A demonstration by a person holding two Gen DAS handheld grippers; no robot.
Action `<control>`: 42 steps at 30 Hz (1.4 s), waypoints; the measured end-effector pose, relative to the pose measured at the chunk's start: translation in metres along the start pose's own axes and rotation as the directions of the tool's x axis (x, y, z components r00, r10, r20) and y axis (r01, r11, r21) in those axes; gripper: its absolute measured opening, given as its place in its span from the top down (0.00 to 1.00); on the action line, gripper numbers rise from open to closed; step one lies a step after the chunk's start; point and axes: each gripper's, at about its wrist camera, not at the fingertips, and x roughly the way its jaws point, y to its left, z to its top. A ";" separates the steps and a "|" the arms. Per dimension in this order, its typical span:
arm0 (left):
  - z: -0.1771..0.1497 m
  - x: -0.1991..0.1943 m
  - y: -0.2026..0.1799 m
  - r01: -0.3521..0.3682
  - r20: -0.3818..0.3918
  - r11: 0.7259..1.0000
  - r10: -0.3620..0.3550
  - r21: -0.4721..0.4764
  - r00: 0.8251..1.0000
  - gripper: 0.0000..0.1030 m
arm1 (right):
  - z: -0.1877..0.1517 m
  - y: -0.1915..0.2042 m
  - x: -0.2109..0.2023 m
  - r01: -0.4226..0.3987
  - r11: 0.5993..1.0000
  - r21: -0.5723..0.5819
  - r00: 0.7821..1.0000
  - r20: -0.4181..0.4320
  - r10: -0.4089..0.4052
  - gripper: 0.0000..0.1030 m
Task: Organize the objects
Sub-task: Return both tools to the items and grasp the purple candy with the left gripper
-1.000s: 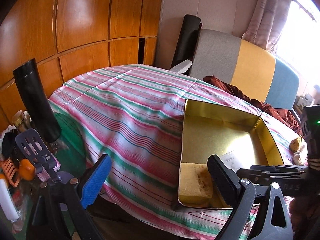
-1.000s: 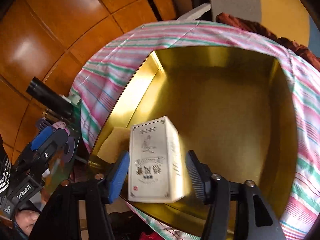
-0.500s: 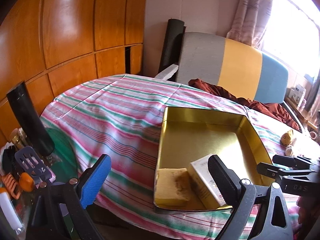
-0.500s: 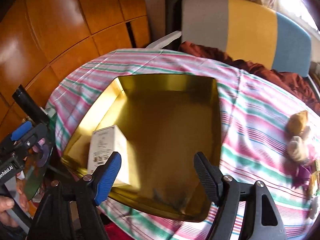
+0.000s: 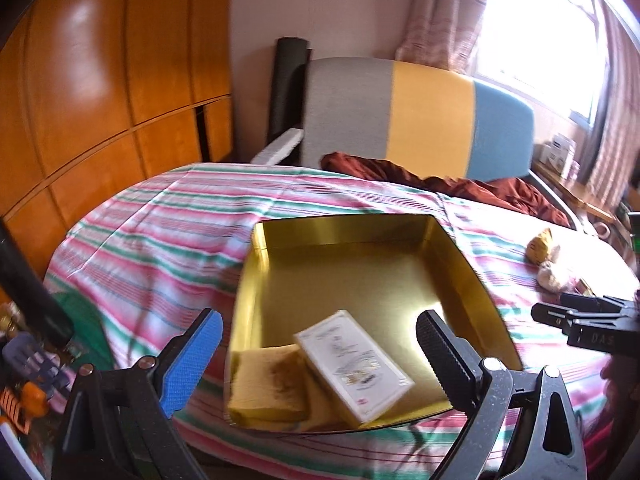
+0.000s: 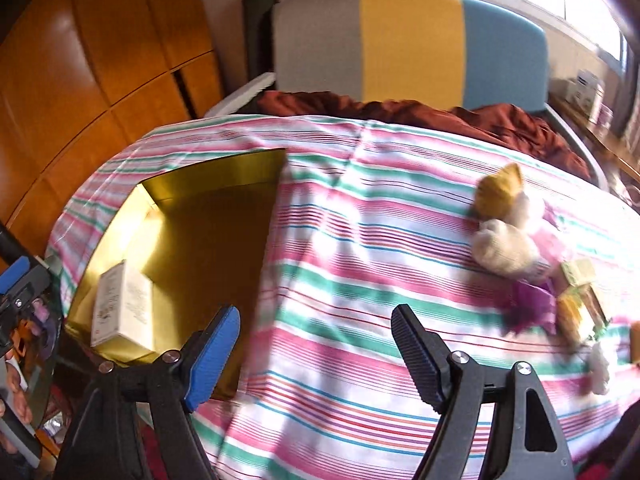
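A gold tin tray (image 5: 360, 240) (image 6: 208, 184) sits on the striped cloth. In its near left corner lie a yellow sponge (image 5: 268, 384) and a white printed box (image 5: 354, 364) (image 6: 120, 308) leaning beside it. My left gripper (image 5: 318, 354) is open and empty, hovering at the tray's near edge. My right gripper (image 6: 316, 354) is open and empty over bare cloth right of the tray. A pile of small items lies at the far right: a yellow wrapped piece (image 6: 498, 190) (image 5: 540, 244), a cream knit ball (image 6: 502, 248), purple paper (image 6: 532, 306).
The striped cloth (image 5: 168, 224) covers a round table. A chair back in grey, yellow and blue (image 5: 424, 116) with a maroon cloth (image 5: 440, 180) stands behind. A black cylinder (image 5: 28, 280) and clutter stand at the left edge. Wooden panels line the left wall.
My right gripper let go of the white box in the tray, drew back and swung right over the cloth. My left gripper turned right, facing the tray.
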 end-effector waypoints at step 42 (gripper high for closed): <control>-0.015 0.083 -0.303 0.532 -0.283 0.687 -0.452 0.494 0.846 0.21 | -0.061 -0.284 -0.066 -0.100 0.678 0.728 0.989 0.149 -0.014 0.18</control>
